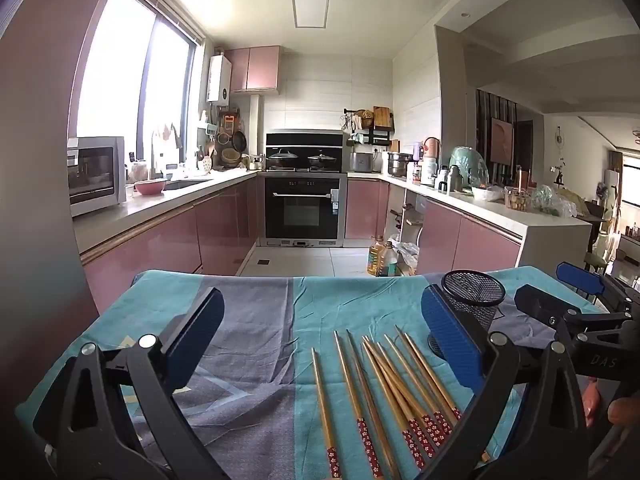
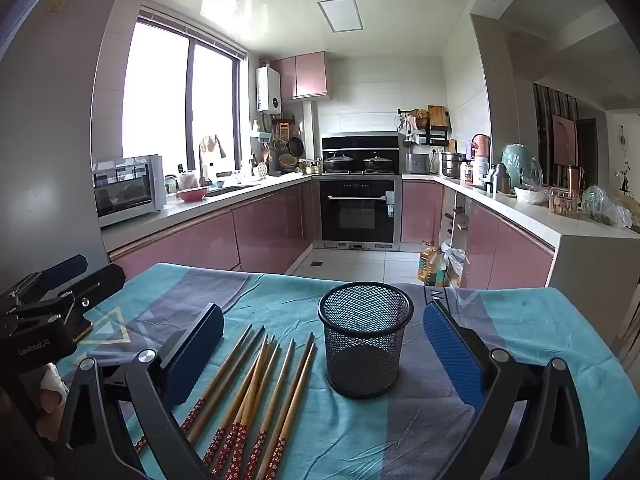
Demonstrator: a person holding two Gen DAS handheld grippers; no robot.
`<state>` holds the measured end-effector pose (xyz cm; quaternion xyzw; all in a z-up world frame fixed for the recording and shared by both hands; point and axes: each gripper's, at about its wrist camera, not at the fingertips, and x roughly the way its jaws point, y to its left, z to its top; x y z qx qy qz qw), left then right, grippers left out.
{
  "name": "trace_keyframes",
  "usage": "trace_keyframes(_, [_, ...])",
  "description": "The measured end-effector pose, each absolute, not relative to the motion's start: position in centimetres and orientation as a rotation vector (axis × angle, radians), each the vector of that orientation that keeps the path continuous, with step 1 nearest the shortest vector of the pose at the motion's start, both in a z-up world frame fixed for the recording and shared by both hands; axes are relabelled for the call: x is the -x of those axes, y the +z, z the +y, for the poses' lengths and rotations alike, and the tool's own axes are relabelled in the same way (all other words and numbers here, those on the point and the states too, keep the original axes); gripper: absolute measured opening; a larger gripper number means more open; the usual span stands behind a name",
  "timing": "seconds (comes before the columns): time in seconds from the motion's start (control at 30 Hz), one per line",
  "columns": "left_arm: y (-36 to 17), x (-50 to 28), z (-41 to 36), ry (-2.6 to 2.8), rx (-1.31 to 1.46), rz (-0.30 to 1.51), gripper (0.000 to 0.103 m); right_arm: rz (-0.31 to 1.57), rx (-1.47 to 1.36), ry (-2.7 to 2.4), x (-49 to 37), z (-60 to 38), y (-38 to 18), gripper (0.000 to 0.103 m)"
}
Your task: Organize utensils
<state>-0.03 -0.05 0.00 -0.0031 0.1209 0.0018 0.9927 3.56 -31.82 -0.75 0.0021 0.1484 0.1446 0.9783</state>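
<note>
Several wooden chopsticks (image 1: 384,392) with red flowered ends lie side by side on the teal and grey tablecloth (image 1: 256,344). A black mesh cup (image 2: 365,340) stands upright and empty on the cloth, to the right of the chopsticks (image 2: 256,392). In the left wrist view the mesh cup (image 1: 474,300) shows behind my right finger pad. My left gripper (image 1: 320,336) is open and empty above the cloth, with the chopsticks between its fingers. My right gripper (image 2: 322,350) is open and empty, with the cup and chopsticks between its fingers. Each gripper shows at the other view's edge.
The table's far edge (image 2: 280,276) drops to a tiled kitchen floor. Oil bottles (image 2: 430,264) stand on the floor beyond it. Pink cabinets, an oven (image 2: 358,210) and cluttered counters lie further back.
</note>
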Motion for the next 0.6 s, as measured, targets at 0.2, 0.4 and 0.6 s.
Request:
trace_keyframes(0.2, [0.0, -0.2, -0.2, 0.005, 0.015, 0.242, 0.097, 0.285, 0.042, 0.281, -2.9, -31.1, -0.2, 0.097])
trace_keyframes(0.4, [0.4, -0.4, 0.1, -0.002, 0.022, 0.232, 0.097, 0.265, -0.003, 0.286, -3.1, -31.9, -0.4, 0.097])
trace_keyframes(0.6, [0.5, 0.7, 0.2, -0.004, 0.024, 0.213, 0.097, 0.253, -0.001, 0.277, -2.5, -31.9, -0.5, 0.097])
